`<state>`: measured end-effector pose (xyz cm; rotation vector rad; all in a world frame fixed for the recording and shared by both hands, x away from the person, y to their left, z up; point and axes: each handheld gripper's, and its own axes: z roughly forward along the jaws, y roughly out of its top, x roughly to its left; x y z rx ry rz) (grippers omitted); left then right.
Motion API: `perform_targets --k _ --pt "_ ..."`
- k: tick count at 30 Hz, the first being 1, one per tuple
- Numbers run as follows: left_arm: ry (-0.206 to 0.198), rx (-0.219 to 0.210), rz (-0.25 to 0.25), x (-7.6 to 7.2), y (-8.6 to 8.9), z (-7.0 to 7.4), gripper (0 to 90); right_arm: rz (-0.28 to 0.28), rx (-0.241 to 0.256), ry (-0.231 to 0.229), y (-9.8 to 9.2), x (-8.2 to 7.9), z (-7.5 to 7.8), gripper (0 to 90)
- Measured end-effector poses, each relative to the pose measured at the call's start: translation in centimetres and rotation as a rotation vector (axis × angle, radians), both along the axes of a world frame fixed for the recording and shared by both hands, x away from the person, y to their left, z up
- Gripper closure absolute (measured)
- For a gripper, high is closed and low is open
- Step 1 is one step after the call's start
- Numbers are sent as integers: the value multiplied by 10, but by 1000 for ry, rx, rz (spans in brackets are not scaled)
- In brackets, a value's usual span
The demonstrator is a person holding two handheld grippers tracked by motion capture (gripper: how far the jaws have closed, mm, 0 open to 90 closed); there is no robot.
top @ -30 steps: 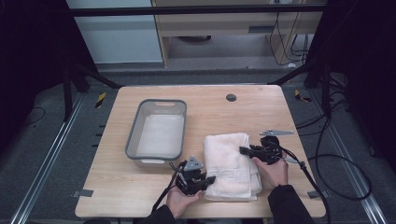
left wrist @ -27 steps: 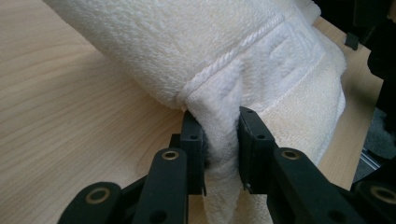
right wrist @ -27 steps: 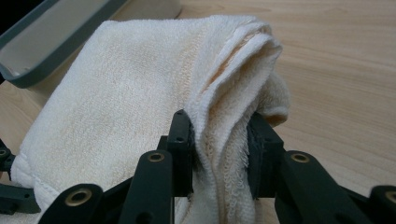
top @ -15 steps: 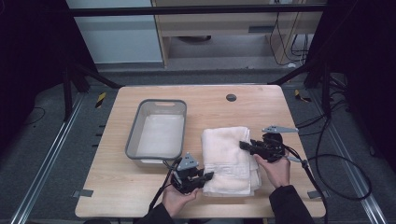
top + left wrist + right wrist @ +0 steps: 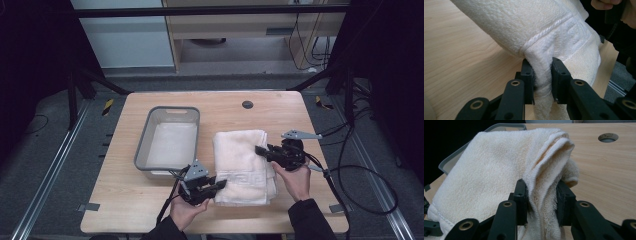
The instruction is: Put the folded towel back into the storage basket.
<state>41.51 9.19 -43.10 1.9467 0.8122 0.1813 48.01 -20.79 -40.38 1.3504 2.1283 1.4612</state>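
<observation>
Towel (image 5: 244, 162): folded cream terry cloth lying on the table, just right of the bin; I read it as held at two edges so I can lift or shift it without the fold falling open.
Left gripper (image 5: 215, 186): at the towel's 7 o'clock corner; in the left gripper view a banded hem (image 5: 541, 75) is pinched between my jaws, which stand nearly together, clamped on cloth.
Right gripper (image 5: 262, 151): at the towel's 3 o'clock edge; in the right gripper view several layers (image 5: 544, 195) bunch between the jaws, which are closed onto the fold.
Grip logic: opposite-side holds should keep the stack flat and taut; the layered right bite looks the more likely to slip, in my judgement.
Bin (image 5: 146, 142): grey, open-topped, at the towel's 9 o'clock, just beside it; a likely destination.
Table (image 5: 125, 205): pale wood; a round port (image 5: 247, 104) sits at 12 o'clock from the towel, well apart.
</observation>
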Motion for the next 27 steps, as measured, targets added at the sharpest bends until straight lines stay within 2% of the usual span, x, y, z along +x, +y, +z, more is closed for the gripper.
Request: perform_targets --k 13,19,22,27 --pt "-18 -16 -4 2 7 12 740 2 -3 -30 7 2 12 674" --pt "-24 -18 -16 4 5 17 740 6 6 -22 3 3 16 674" --pt "-30 -27 -21 6 3 21 740 0 -17 -35 2 2 24 673" --pt "-42 -35 -23 9 5 29 740 -1 -18 -51 2 4 34 673"
